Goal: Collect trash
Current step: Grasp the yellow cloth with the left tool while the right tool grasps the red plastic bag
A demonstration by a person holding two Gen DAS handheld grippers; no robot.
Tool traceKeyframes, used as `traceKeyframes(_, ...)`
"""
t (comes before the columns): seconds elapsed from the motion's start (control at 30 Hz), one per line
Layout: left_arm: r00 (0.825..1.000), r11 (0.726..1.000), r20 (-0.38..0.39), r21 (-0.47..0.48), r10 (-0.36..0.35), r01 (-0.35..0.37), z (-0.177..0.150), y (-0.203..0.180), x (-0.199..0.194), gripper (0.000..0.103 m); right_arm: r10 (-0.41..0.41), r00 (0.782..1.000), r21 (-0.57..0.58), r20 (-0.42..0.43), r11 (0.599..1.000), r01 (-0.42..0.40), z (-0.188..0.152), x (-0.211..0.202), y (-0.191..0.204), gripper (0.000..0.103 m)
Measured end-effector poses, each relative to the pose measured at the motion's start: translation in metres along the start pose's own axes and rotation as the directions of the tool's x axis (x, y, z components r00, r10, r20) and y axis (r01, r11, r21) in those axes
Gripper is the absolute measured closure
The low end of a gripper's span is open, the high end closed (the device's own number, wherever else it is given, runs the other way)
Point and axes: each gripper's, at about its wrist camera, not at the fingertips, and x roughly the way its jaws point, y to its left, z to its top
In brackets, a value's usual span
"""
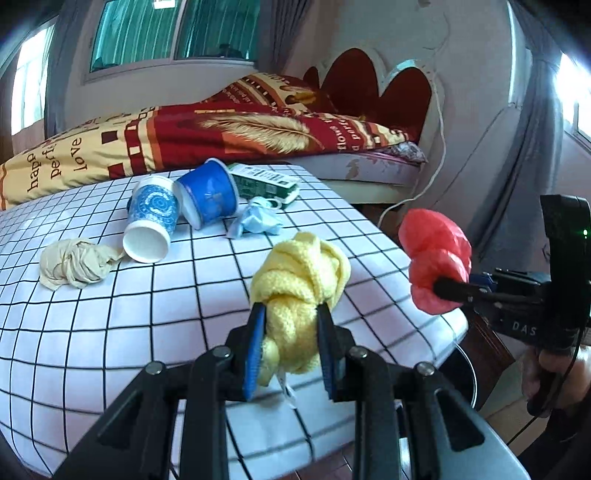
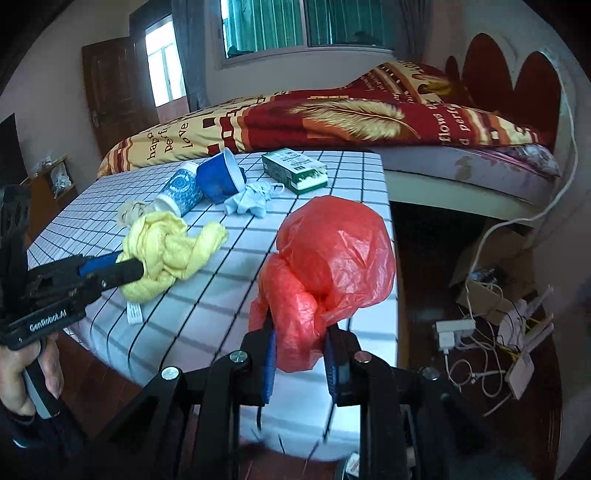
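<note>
My left gripper is clamped on the yellow knitted cloth at frame centre, and my right gripper is pinching the red plastic bag, both held above the checked counter. I'd keep both grips firm while carrying these off; the cups, carton and beige wad wait upper left

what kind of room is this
Most likely a bedroom in a home: a bed with a red and yellow quilt and a scalloped headboard stands behind the checked table, under a curtained window.
</note>
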Motion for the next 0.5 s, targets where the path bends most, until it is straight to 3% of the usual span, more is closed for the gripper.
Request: traceKeyframes(0.5, 0.995, 0.993, 0.012, 0.065, -0.096, 0.095, -0.012, -0.070, -0.017, 0.075, -0.105, 0.994, 0.055, 0.031, 0.993, 0.103, -0.048, -0.090, -0.039, 0.080)
